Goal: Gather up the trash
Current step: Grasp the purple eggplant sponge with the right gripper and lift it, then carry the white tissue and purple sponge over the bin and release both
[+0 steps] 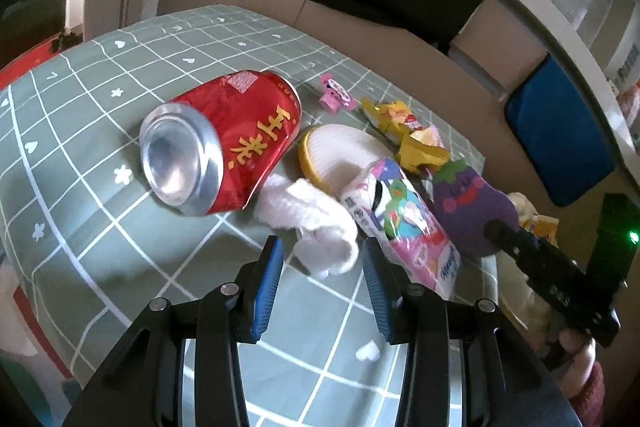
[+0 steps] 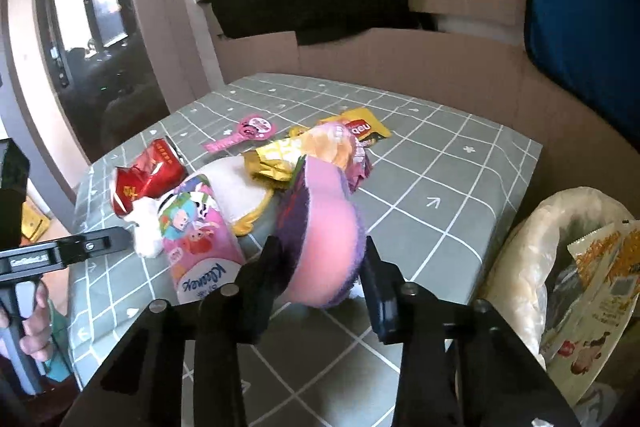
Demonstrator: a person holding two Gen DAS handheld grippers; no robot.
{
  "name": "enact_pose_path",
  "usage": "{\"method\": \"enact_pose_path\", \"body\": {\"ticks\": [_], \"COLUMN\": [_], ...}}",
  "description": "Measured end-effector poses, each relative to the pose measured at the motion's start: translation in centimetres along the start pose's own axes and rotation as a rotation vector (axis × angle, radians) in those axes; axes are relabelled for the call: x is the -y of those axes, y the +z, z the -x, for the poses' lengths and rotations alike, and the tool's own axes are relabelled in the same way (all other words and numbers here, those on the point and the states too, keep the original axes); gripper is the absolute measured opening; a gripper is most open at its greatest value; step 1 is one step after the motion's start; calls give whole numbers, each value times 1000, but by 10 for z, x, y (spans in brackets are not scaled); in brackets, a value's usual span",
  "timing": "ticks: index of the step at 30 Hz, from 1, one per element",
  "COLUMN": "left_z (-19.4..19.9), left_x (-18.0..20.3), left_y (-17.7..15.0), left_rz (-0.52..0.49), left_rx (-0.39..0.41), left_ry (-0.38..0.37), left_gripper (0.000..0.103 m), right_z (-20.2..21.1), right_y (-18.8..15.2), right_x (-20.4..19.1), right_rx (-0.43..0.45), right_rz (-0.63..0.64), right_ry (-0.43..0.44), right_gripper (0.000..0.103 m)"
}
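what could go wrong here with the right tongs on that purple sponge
1. The right tongs pinch only the near end of the purple sponge; it may slip out.
2. Its far end lies against the yellow wrapper and tissue pack, so lifting could drag them along.
3. The red can lies on its side and could roll.

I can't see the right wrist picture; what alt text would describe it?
The right hand-held gripper has its black jaws around a purple-edged pink sponge on a green grid-patterned tablecloth. Behind lie a pink tissue packet, a crushed red can and yellow wrappers.
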State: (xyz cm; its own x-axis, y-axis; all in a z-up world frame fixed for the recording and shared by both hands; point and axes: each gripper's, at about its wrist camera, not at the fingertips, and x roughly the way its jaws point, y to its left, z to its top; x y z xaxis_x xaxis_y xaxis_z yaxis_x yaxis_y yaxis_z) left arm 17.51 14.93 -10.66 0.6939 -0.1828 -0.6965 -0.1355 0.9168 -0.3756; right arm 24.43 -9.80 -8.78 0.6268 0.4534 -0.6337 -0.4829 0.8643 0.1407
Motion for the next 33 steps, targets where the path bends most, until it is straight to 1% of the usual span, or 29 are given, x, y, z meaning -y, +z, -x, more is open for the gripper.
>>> {"method": "enact_pose_path", "body": {"ticks": [2, 4, 9, 11, 12, 14, 16, 18, 19, 20, 21, 22, 23, 25, 29, 33], "left_z": [-9, -16, -31, -34, -34, -35, -35, -37, -38, -39, -39, -35, -32, -25, -1, 20], "left_x": [4, 6, 9, 6, 7, 8, 8, 9, 9, 10, 11, 13, 15, 19, 26, 33], "left_y": [5, 8, 14, 13, 13, 14, 14, 16, 17, 17, 18, 17, 17, 17, 17, 20], "left_rz": [-5, -14, -5, 20, 18, 13, 17, 22, 21, 20, 16, 3, -12, -33, -69, -104], "left_rx": [0, -6, -26, -35, -32, -35, -38, -43, -47, -52, -53, -41, -29, -4, 72, 137], "left_ry": [44, 70, 66, 53, 55, 56, 56, 52, 46, 35, 25, 26, 22, 19, 9, 22], "left_gripper": [42, 42, 42, 42, 42, 42, 42, 41, 37, 29, 27, 25, 23, 22, 21, 21], "right_z": [0, 1, 2, -2, -4, -10, -16, -24, -29, -33, -37, -40, -42, -37, -16, 6], "right_y": [-1, -3, -8, -7, -6, -2, 2, 8, 11, 14, 17, 19, 21, 23, 21, 23], "right_x": [0, -2, -6, -6, -6, -5, -4, -2, -1, 0, 1, 2, 1, -2, -14, -16], "right_rx": [1, 1, -4, -19, -25, -29, -28, -29, -33, -36, -41, -55, -70, -69, -36, 12], "right_rz": [7, 18, 58, 72, 76, 72, 60, 43, 37, 34, 28, 20, 10, 15, 78, 86], "right_ry": [1, -2, -7, -4, 4, 30, 50, 47, 39, 37, 46, 71, 96, 106, 63, 41], "right_gripper": [35, 35, 37, 44, 45, 48, 48, 48, 48, 48, 48, 47, 35, 29, 29, 29]}}
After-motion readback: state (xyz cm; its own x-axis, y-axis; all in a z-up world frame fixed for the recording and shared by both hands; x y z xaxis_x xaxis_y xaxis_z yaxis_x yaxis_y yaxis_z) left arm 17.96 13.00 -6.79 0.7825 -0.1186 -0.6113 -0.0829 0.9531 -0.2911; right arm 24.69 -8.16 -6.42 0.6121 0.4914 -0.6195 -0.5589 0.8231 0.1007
